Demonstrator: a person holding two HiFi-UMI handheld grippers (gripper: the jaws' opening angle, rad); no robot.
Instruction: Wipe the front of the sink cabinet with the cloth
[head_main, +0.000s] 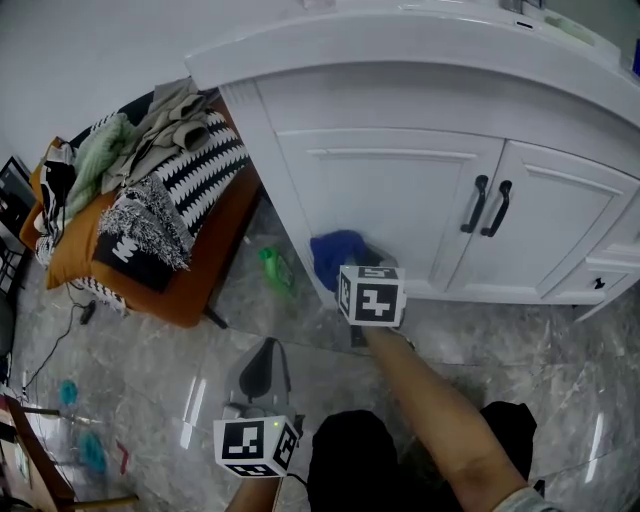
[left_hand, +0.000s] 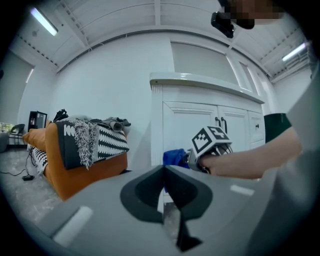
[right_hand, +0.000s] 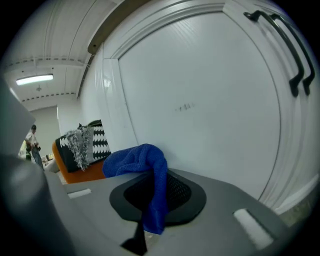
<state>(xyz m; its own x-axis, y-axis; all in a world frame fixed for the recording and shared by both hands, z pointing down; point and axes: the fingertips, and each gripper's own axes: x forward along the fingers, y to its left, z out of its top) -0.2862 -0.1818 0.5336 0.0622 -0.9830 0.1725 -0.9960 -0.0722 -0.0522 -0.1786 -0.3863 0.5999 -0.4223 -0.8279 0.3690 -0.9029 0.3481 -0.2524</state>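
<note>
The person is wearing black trousers (head_main: 352, 450), showing at six o'clock in the head view, and a dark green short sleeve (left_hand: 276, 129), showing at three o'clock in the left gripper view. The left gripper (left_hand: 164, 179) is showing a smooth grey body with black, wedge-shaped jaw pads and pale oblong insets at seven and four o'clock. The right gripper (right_hand: 152, 196) is showing the same grey shell, its black pads carrying a fine grid texture. Each is carrying a white cube printed with black square markers: the left cube (head_main: 256, 445) at seven o'clock in the head view, the right cube (head_main: 372, 294) near the centre.
</note>
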